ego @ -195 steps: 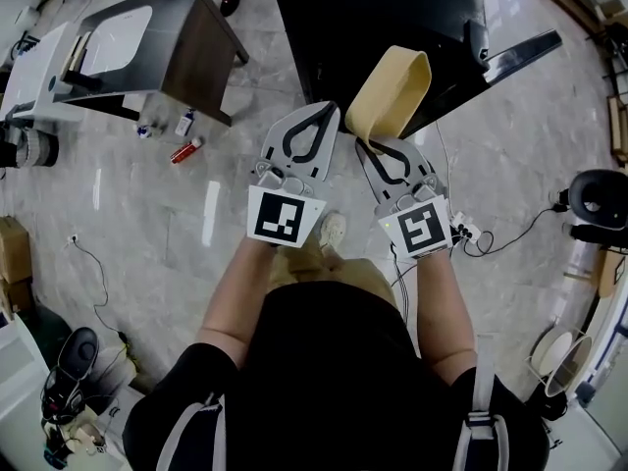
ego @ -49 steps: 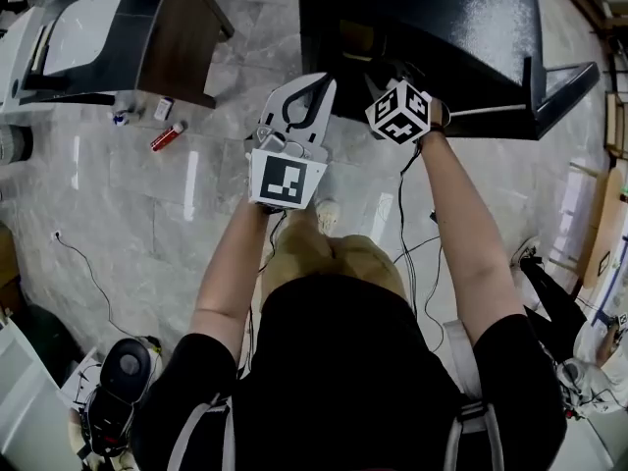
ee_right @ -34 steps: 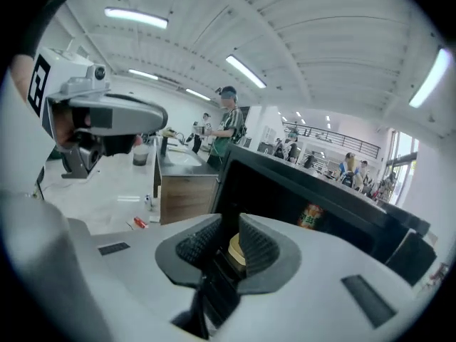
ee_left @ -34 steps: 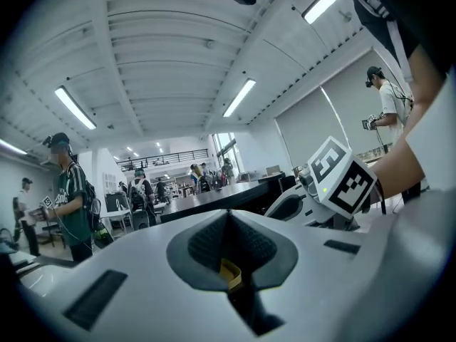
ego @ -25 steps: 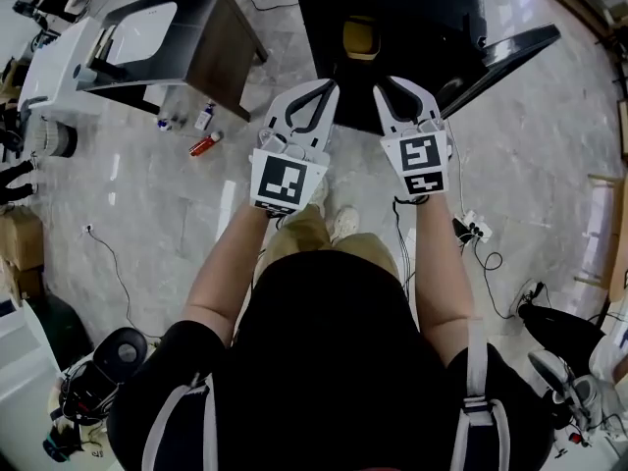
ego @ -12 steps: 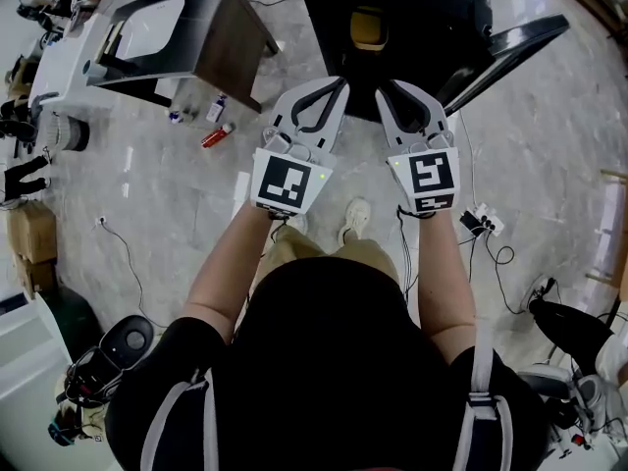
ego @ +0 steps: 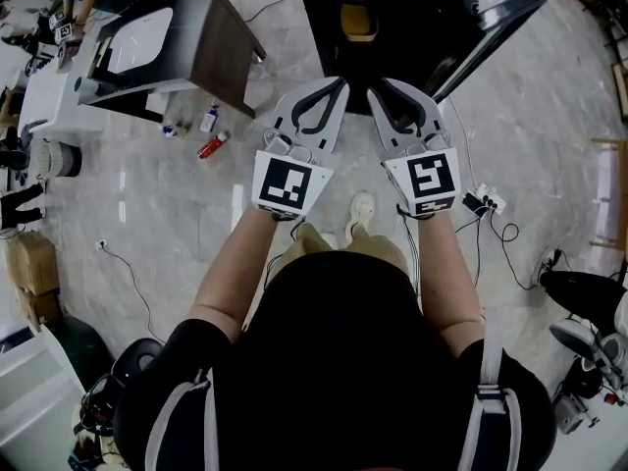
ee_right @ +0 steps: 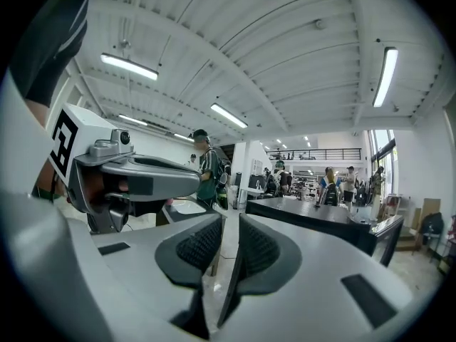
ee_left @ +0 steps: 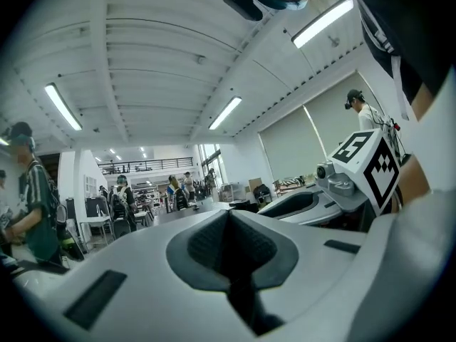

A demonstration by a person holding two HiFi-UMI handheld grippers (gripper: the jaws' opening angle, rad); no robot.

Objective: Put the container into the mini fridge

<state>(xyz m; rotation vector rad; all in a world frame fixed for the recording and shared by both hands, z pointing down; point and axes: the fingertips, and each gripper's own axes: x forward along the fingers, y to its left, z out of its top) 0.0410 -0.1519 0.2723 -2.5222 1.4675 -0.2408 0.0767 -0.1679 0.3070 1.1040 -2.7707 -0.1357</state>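
The black mini fridge [ego: 412, 8] stands on the floor ahead, its door [ego: 491, 32] swung open to the right. The yellow container [ego: 358, 20] sits inside it, apart from both grippers. My left gripper [ego: 334, 83] [ee_left: 229, 216] hangs in front of the fridge opening, shut, with its pads pressed together on nothing. My right gripper [ego: 381, 86] [ee_right: 229, 223] is beside it at the same height. Its pads are nearly together with only a thin slit between them, and nothing is held. Each gripper shows in the other's view.
A dark wooden stand [ego: 196, 47] lies to the left of the fridge. A red bottle [ego: 211, 145] and a small white bottle [ego: 209, 121] lie on the marble floor near it. A power strip with cables [ego: 483, 202] is at the right. Several people stand in the background.
My right gripper carried the yellow container to the fridge, let it go inside and drew back. Both grippers are now level, side by side, in front of the opening.
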